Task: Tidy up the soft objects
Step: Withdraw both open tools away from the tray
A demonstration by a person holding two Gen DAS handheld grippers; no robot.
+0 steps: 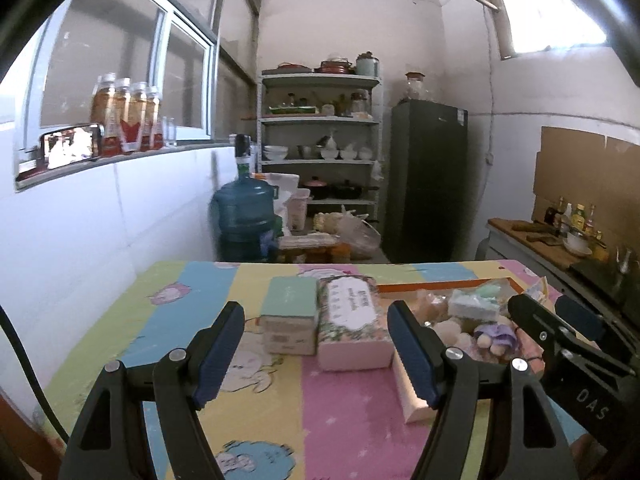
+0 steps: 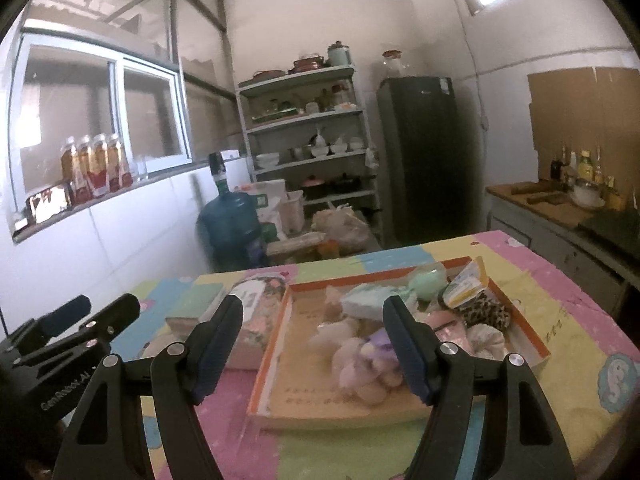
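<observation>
Landmark = orange-rimmed tray [image 2: 276, 322] on the pastel cartoon tablecloth [image 1: 192, 280]; all places given rel. to it. L gripper [image 1: 316, 354]: jaws wide, nothing betw. them, hanging above the cloth short of the two boxes that stand just outside tray's left wall — floral tissue-type box [image 1: 352, 322] touching or v. near that wall, mint-lidded box [image 1: 290, 316] just beyond it on the far-from-tray side. R gripper [image 2: 314, 350]: jaws also wide, nothing betw. pads, hovering over tray's near-left part; looks aimed into the pile, not gripping. Soft objs sit inside tray: pale plush lump w/ lilac bit [image 2: 360, 360] near front centre, mint/blue sponge-like pack [image 2: 368, 300] mid-tray, round mint thing [image 2: 426, 280] toward back, leopard-print scrunchie [image 2: 484, 312] at right, yellow-edged packet [image 2: 466, 284] behind it, whitish frilly item [image 2: 486, 338] in front-right corner. Why so: tray serves as the collecting bin, walls keep floppy stuff from sliding off; boxes parked outside prob. bc they're rigid and not part of the sort, or next bins — can't tell which. Both tools held wide and clear, which I read as betw. picks. Plush is motion-blurred, exact shape unsure. Judgement: most soft items already gathered in tray; remaining work looks like tidying within it.
</observation>
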